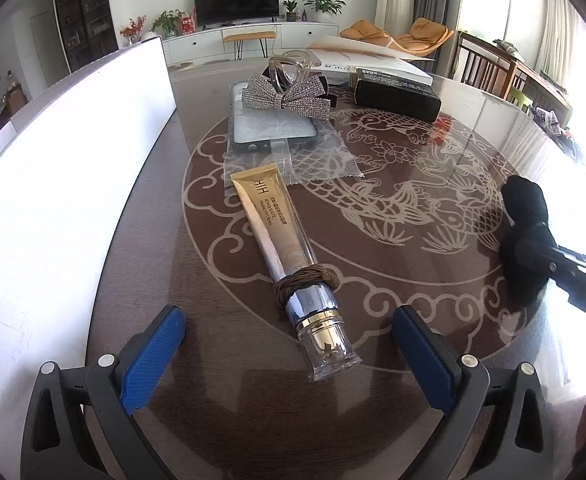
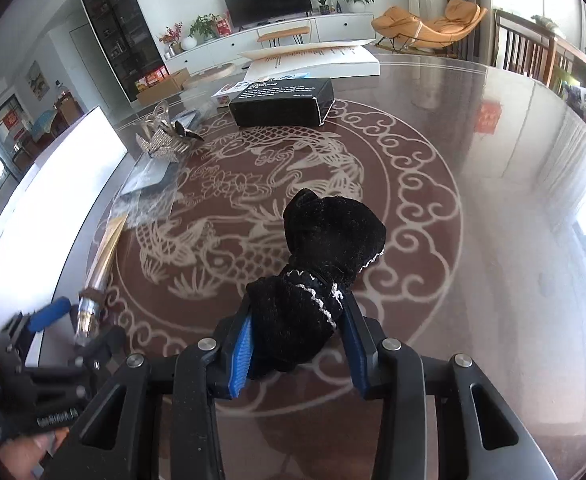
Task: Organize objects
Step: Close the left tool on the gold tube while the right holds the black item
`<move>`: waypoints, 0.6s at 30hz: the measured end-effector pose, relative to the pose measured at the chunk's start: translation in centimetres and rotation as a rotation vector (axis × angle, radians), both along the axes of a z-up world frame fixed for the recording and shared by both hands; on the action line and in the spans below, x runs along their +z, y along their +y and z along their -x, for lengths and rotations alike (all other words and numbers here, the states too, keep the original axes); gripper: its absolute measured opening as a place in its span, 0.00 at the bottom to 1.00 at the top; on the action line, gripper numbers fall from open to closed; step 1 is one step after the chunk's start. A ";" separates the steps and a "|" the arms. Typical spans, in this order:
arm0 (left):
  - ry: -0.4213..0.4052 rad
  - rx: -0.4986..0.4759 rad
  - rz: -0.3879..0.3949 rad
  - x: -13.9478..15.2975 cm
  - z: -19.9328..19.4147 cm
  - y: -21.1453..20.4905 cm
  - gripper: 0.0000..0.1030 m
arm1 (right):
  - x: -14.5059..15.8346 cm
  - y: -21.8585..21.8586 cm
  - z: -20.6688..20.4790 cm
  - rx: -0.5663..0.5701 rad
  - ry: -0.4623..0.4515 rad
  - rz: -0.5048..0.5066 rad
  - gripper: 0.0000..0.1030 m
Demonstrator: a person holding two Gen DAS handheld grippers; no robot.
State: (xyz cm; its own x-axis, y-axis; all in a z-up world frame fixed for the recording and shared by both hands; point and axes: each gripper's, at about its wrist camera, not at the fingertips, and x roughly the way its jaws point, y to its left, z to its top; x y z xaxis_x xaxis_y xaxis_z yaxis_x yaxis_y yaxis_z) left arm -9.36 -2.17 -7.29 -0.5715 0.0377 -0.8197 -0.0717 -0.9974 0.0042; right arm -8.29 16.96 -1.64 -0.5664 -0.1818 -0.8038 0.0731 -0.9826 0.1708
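Right gripper (image 2: 297, 344), lower centre of frame, is clamped on a black cloth (image 2: 325, 256). Left gripper (image 1: 289, 344) jaws stand apart around the cream tube (image 1: 289, 256) cap.

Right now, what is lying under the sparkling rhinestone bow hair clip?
The silver rhinestone bow hair clip rests on a grey glittery phone case, which lies partly on a clear plastic bag. Whatever the case and bow cover beneath them cannot be seen.
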 end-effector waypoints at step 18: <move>0.000 0.000 0.000 0.0 0.0 0.0 1.00 | -0.8 1.3 -4.6 -0.100 0.035 -0.106 0.92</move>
State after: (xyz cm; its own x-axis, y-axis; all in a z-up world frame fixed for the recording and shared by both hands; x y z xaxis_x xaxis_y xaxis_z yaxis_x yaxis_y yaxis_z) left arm -9.36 -2.21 -7.31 -0.5719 0.0374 -0.8195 -0.0718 -0.9974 0.0046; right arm -3.70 18.25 -2.48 -0.6057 -0.0385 -0.7948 -0.0215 -0.9977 0.0647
